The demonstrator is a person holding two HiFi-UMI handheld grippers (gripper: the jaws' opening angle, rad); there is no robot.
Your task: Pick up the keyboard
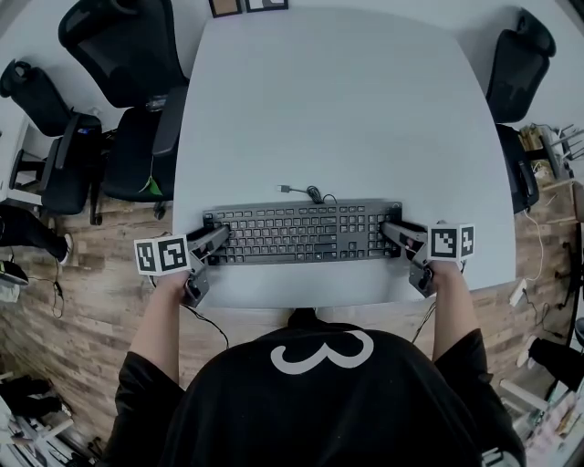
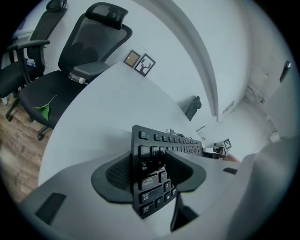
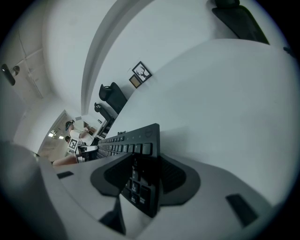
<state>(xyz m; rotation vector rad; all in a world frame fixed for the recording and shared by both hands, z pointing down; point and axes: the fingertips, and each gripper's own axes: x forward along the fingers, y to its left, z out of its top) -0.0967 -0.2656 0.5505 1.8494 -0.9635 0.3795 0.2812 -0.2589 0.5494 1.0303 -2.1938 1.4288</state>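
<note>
Fingers (image 2: pixel 117 176) of two grippers pinch one keyboard (image 1: pixel 301 233), left gripper (image 1: pixel 215 243) at its left end, right gripper (image 1: pixel 392 233) at its right.

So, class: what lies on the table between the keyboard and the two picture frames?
Only the keyboard's coiled cable, right behind it; beyond that the white table is bare up to the picture frames. The head view shows this.

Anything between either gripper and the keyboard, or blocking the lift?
Nothing visible. The left gripper and right gripper each clamp one end of the keyboard, with nothing between. Nothing shows above it; only its cable lies loose on the table behind.
</note>
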